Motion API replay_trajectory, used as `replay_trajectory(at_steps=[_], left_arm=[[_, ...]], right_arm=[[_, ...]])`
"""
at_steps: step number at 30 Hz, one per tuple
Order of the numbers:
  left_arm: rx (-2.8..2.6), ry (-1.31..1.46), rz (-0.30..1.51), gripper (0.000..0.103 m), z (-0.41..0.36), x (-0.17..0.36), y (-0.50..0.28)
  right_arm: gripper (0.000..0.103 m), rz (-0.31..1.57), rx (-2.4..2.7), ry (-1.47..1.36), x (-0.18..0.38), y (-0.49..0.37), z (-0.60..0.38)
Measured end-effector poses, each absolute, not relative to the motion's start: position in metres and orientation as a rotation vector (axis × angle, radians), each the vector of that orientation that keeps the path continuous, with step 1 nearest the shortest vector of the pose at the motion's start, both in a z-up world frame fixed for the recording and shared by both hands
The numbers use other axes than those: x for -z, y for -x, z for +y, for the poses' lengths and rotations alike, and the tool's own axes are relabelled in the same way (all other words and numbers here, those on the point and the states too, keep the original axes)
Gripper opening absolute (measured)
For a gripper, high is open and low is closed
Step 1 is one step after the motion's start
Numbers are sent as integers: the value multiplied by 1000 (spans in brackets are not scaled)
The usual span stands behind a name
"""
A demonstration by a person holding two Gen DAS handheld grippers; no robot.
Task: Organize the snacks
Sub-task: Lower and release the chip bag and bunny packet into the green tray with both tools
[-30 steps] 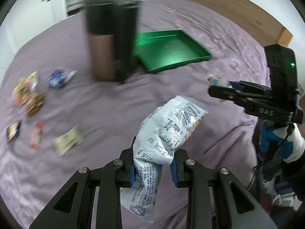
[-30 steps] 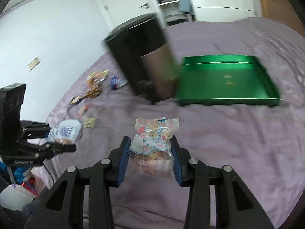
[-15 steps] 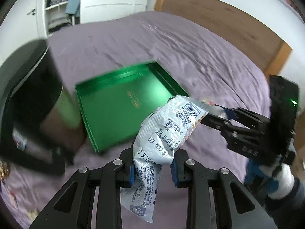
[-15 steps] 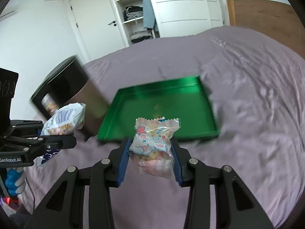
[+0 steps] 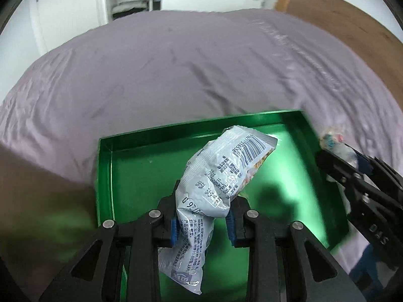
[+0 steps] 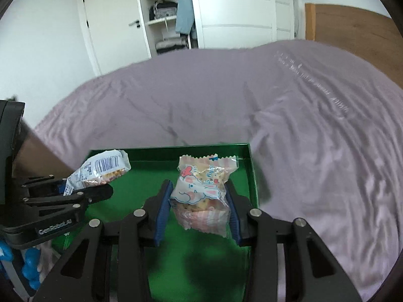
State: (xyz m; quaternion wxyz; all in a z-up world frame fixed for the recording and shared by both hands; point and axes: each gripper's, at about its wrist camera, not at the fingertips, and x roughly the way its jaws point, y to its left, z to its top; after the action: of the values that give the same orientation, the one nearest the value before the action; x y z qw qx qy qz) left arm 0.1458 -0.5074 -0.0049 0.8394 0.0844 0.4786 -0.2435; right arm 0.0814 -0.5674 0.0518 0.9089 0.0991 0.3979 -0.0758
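Note:
My left gripper (image 5: pixel 202 222) is shut on a silver-grey snack packet (image 5: pixel 221 176) with a barcode and holds it above the green tray (image 5: pixel 141 176). My right gripper (image 6: pixel 199 214) is shut on a clear pink snack bag (image 6: pixel 201 191) with a cartoon animal, also above the green tray (image 6: pixel 191 259), near its right wall. The left gripper with its packet (image 6: pixel 100 168) shows at the left in the right wrist view. The right gripper (image 5: pixel 357 176) shows at the right in the left wrist view. The tray floor looks bare.
The tray lies on a purple bedsheet (image 5: pixel 176 75). A blurred brown-black container (image 5: pixel 37 188) stands left of the tray. A wooden headboard (image 6: pixel 352 37) is at the right and white wardrobes (image 6: pixel 226 12) stand beyond the bed.
Both grippers have swung from the loose snacks on the left of the bed over to the green tray and now hang above it, each still holding its packet.

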Motion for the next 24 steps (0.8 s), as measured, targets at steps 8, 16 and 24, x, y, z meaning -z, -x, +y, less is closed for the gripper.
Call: replay_trajectory(at_steps=[8,16,24], left_arm=[[488,-156,1027,26,-507,39,-167],[471,-198,1023,34,-509,36,-162],[436,-283,1003,45,-516,25,-155]], right_arm=[[0,973,123,-174,-12,-127,-574],[4,1050,133,-148,-1,-133,-573],[98,1070,167,-86,-4,-133,-567]])
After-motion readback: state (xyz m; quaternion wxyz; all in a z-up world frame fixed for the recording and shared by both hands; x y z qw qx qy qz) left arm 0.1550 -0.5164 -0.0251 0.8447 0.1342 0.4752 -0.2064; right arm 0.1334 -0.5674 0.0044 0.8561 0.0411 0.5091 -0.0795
